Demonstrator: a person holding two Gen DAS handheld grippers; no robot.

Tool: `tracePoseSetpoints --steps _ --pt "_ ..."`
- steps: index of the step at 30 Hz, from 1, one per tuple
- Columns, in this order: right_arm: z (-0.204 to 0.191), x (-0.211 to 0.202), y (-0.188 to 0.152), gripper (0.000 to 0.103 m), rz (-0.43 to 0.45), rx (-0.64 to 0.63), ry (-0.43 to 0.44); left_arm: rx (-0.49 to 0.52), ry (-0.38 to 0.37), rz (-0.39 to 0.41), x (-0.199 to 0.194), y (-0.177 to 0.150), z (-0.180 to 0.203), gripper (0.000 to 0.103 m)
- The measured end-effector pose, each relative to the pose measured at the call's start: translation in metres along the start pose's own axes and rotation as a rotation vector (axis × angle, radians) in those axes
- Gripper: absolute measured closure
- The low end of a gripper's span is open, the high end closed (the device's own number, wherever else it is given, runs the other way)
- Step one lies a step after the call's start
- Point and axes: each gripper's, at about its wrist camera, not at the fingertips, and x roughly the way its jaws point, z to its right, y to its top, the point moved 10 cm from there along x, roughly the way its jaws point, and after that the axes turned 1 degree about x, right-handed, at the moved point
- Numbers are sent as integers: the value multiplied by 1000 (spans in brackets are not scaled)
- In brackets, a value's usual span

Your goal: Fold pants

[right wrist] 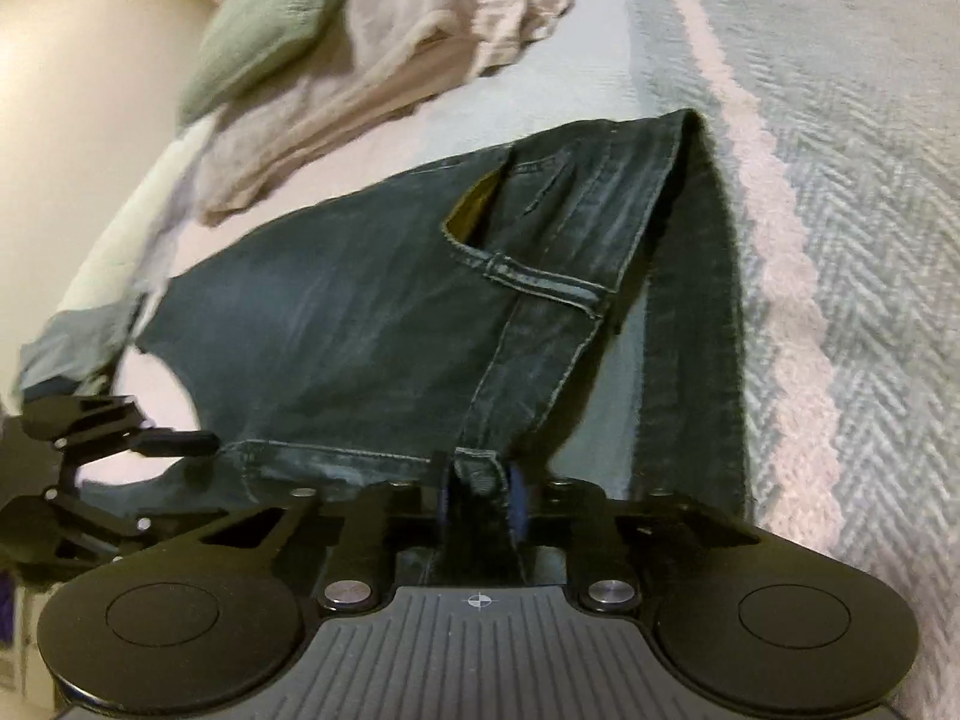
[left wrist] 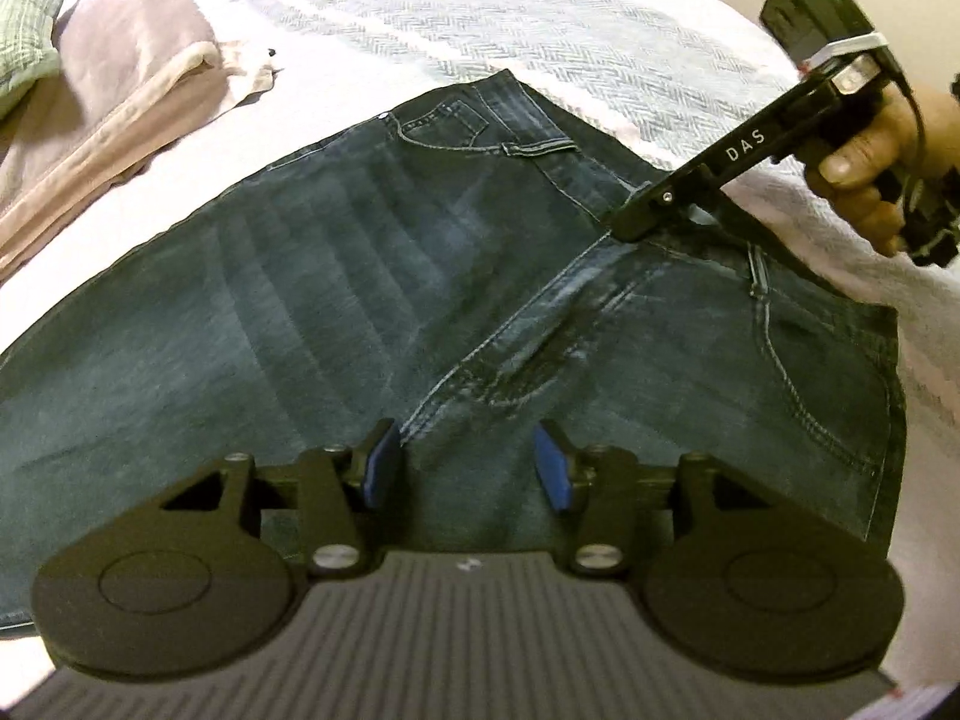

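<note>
Jeans on bedspread, waistband in grip.
Right gripper [right wrist: 483,495] clamped on the jeans [left wrist: 336,276] waistband (centre front); left gripper [left wrist: 467,462] hovers parted, holding nothing, above the crotch seam. Jeans lie on bedspread [left wrist: 540,18].

The left gripper [left wrist: 467,459] is held with its blue-padded fingers [left wrist: 383,461] spread apart, nothing between them. The right gripper [right wrist: 483,501] has its fingers closed on a fold of denim at the waistband. A bare hand [left wrist: 873,153] grips the right gripper's handle.

Herringbone bedspread [left wrist: 480,18], cream wall [right wrist: 72,90]
</note>
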Motion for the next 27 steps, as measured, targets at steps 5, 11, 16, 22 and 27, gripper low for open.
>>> tracePoseSetpoints --steps 5,11,16,22,27 --pt "15 -38 24 103 41 -77 -114 37 -61 13 7 19 19 59" --pt "27 -13 4 103 20 -1 -143 16 -86 -4 20 13 29 59" --pt "38 -22 -4 92 54 81 -154 2 -85 -14 12 4 20 57" --pt "-1 -58 -27 48 148 49 -216 -73 -49 -31 -18 -28 6 56" --pt "-45 -55 -94 45 84 10 -218 -202 -11 -119 -52 -102 -6 54"
